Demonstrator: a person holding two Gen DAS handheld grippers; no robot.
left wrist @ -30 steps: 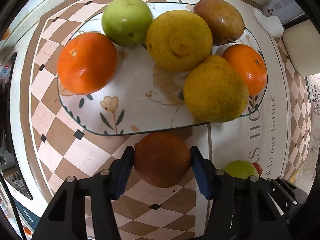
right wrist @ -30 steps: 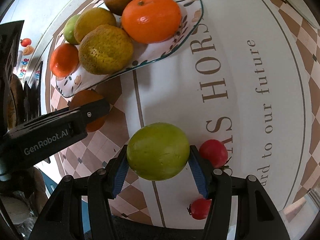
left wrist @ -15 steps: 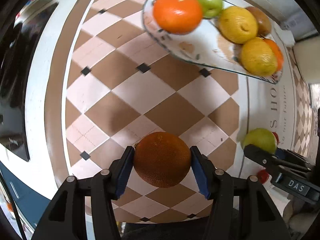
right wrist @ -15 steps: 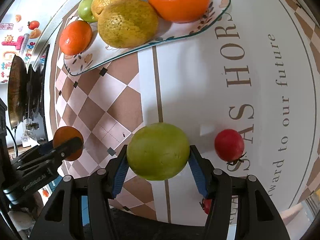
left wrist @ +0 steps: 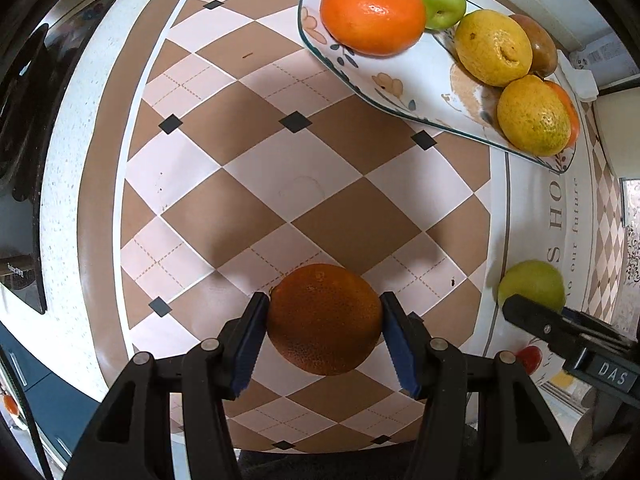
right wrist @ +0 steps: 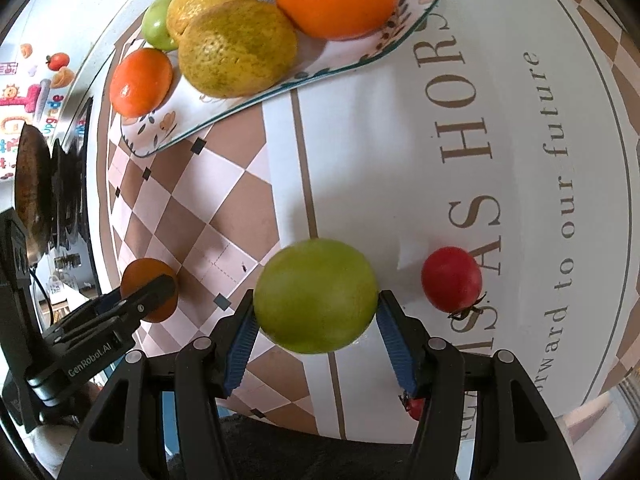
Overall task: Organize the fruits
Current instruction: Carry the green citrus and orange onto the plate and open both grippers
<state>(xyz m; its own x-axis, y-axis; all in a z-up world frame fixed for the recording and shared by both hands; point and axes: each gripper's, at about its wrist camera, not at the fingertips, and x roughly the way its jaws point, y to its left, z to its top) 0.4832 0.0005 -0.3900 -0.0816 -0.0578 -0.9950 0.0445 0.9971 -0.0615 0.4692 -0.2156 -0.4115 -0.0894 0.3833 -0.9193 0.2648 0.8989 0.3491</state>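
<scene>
Left hand-held gripper [left wrist: 324, 336] moved off plate [left wrist: 404, 92], gripping orange [left wrist: 324, 318]

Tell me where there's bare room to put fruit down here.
The checkered mat lies bare between the plate and the dark orange. The lettered white panel is bare above the red tomato. The plate is crowded.

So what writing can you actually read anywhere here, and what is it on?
"GenRobot.AI": left gripper body.
"DAS": right gripper body.
"HOR", "AS" and "orward to our future", cut off: table mat.
"Upgrade": colourful wall stickers; the rest is unreadable.
White packet: print too small.
</scene>
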